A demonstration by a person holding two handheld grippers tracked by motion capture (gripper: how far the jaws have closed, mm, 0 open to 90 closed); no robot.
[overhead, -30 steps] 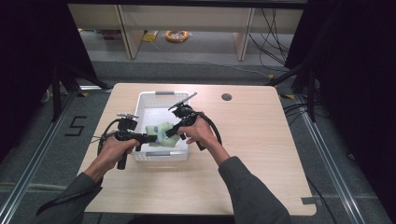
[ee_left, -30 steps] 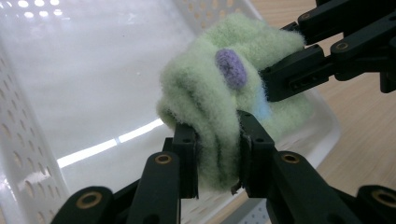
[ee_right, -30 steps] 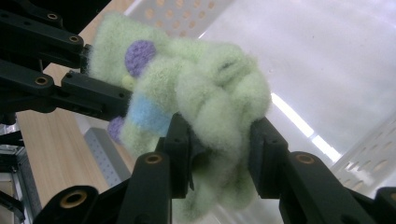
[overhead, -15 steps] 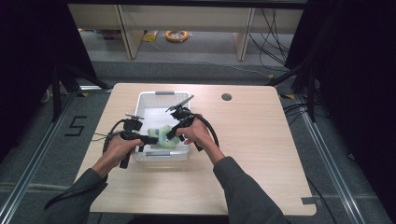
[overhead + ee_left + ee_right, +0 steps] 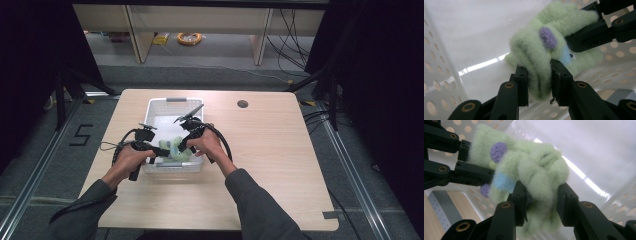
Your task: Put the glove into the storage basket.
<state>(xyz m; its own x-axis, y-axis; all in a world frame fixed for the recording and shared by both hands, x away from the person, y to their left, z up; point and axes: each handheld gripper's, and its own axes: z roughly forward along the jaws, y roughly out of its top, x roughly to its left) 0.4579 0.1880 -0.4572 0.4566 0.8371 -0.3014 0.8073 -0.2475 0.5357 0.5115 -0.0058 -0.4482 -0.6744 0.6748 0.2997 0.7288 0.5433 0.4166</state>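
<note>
Two grippers clamp one fuzzy green sock point(image 5: 541, 57) inside white basket point(image 5: 160, 107), table's 10 o'clock area: left gripper point(image 5: 539, 77) and right gripper point(image 5: 541, 200) both pinch folds. Risk: opposed pulling stretches fabric, or a thin pinch slips.

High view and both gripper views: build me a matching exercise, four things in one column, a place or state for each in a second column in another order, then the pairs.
Things
1. fuzzy pale green sock with purple and blue spots
2. white perforated plastic basket
3. left gripper
4. small round dark hole

Places or states
A. in the wooden tabletop, right of the basket
B. pinched at once by both grippers, left and right gripper
C. standing on the table, holding the sock
D. jaws closed on a fold of the sock

Pairs: 1-B, 2-C, 3-D, 4-A
</note>
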